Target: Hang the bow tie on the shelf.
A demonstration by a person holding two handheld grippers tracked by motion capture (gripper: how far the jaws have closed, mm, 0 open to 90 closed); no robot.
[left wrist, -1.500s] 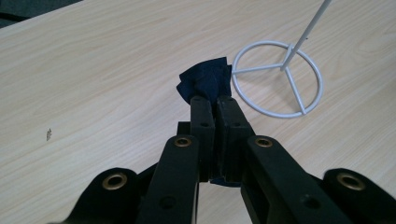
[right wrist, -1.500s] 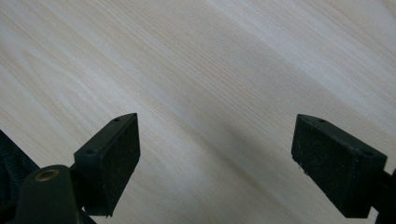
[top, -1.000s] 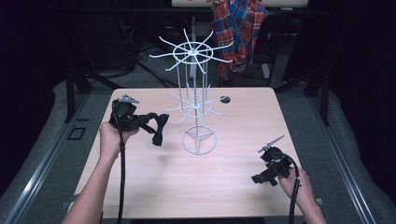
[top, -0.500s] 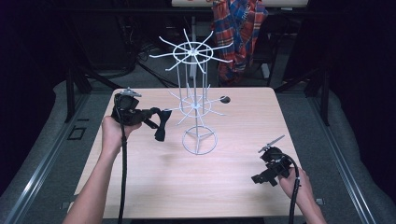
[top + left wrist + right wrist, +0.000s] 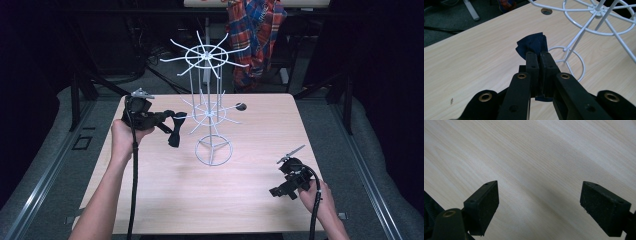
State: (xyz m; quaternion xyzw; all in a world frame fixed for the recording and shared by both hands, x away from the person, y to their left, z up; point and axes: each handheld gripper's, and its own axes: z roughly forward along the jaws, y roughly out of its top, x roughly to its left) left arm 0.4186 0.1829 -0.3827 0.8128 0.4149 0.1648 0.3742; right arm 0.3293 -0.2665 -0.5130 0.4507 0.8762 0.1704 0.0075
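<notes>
Left gripper view gave us the close look: the dark blue cloth [image 5: 533, 45] sat pinched between the two black jaws, which were pressed nearly together on it, a crumpled tuft poking out past the tips and a scrap showing below. From the high view we saw the left gripper [image 5: 172, 121] held level above the table [image 5: 150, 200], well clear of the wood, the cloth [image 5: 175, 134] drooping from its tips just beside the lower ring of the white wire rack [image 5: 210, 112]. We could not tell whether fabric and wire were touching.

That rack stood mid-table on a round wire base, a thin post carrying two spoked tiers of prongs, the upper one wider. Its nearest prongs pointed at the cloth. A small dark hole [image 5: 241, 106] sat in the tabletop behind it.

Over at the near right corner we had the right gripper [image 5: 278, 191] low over the wood. In the right gripper view its pads [image 5: 484, 202] stood wide apart with pale grained laminate between them.

Beyond the table hung a plaid shirt [image 5: 257, 35].
</notes>
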